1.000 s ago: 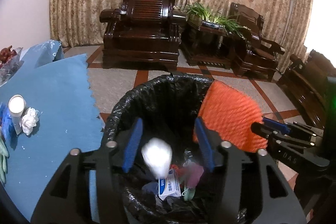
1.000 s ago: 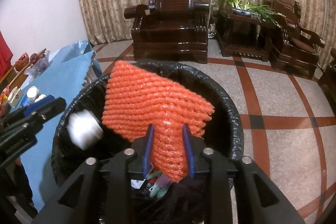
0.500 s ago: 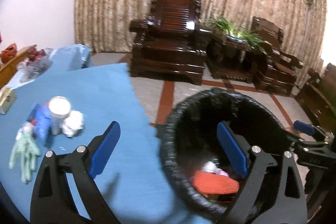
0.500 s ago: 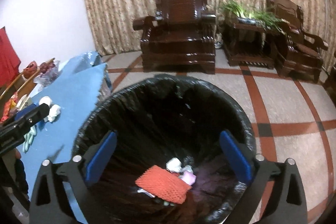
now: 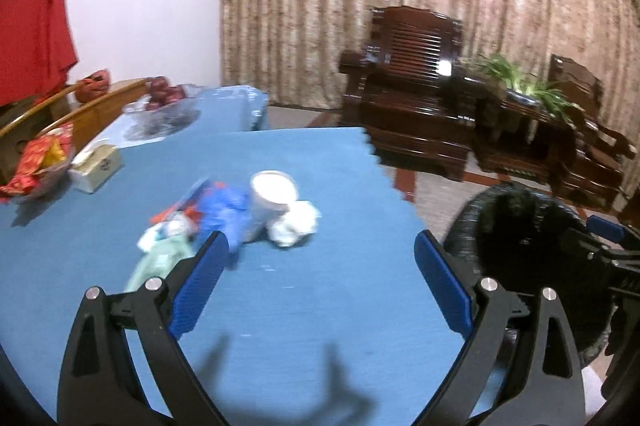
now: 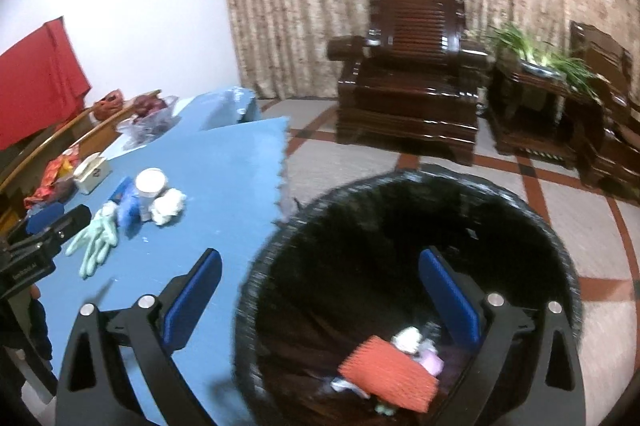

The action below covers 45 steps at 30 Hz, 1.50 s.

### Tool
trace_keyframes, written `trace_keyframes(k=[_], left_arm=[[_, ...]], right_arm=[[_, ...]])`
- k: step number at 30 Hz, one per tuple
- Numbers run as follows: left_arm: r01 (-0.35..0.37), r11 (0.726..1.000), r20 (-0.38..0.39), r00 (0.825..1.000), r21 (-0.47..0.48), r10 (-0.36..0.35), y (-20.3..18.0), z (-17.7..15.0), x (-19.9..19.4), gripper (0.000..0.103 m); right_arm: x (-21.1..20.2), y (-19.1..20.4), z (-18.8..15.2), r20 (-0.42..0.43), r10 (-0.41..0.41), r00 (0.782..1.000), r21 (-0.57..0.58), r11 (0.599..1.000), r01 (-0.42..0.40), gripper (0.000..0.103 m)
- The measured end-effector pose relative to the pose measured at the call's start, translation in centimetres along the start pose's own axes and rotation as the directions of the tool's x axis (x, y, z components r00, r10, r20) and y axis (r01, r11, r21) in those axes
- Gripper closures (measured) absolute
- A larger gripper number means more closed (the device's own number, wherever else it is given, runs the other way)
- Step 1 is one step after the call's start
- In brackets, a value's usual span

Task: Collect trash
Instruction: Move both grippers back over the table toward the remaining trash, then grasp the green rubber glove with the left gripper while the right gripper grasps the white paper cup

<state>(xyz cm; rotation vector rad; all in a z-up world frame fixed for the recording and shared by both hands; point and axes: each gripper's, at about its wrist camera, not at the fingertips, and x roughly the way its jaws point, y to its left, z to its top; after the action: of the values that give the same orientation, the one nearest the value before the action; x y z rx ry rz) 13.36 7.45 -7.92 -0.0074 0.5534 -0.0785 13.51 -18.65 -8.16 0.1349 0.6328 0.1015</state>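
A bin with a black liner (image 6: 520,210) stands by the blue table (image 5: 320,166); an orange net pad (image 6: 388,374) and a white wad (image 6: 408,338) lie inside. On the table are a white paper cup (image 5: 272,198), a crumpled white tissue (image 5: 296,224), a blue wrapper (image 5: 220,210) and a pale green glove (image 6: 96,242). My left gripper (image 5: 320,290) is open and empty above the table, just before the trash pile. My right gripper (image 6: 320,294) is open and empty over the bin's left rim.
A tissue box (image 5: 96,168), red snack packets (image 5: 36,162) and a fruit bag (image 5: 164,102) sit at the table's far left. Dark wooden armchairs (image 6: 412,82) and a plant stand (image 6: 536,94) line the curtain behind. The bin also shows in the left wrist view (image 5: 520,226).
Both grippers opened and dropped their trash into the bin. The left gripper swung left from over the bin to above the table's trash. The right gripper shifted left too.
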Motion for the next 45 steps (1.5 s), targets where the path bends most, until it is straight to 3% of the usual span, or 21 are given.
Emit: trace_keyframes(k=[12,22,31,38,45], left_arm=[[-0.187,0.978,-0.028,0.982,-0.091,0.185,10.1,-0.5,1.7,0.012],[-0.205,0.968,-0.122,0.974,-0.146,0.188,13.4,-1.6,6.9,0.020],[-0.187,0.968,-0.219,0.964,-0.169,0.148,14.4,-2.6,11.8,0.043],[-0.146,0.974,-0.239,0.966,-0.173,0.103,13.9,-2.5,13.0,0.078],[-0.134,0.969,-0.201,0.975,-0.208,0.092,14.3,-2.0,11.4,0.084]], right_arm=[[5.0,8.8,1.6,-0.002,0.119,0.993,-0.096,0.988,-0.118,0.006],[9.8,12.8,1.7,-0.047,0.134,0.990,-0.131,0.982,-0.139,0.007],[11.9,13.3,1.2,-0.085,0.117,0.989,-0.145,0.981,-0.129,0.008],[12.7,13.4,1.8,-0.085,0.121,0.989,-0.140,0.981,-0.132,0.008],[14.0,15.5,3.6,-0.070,0.179,0.981,-0.161,0.969,-0.188,0.008]])
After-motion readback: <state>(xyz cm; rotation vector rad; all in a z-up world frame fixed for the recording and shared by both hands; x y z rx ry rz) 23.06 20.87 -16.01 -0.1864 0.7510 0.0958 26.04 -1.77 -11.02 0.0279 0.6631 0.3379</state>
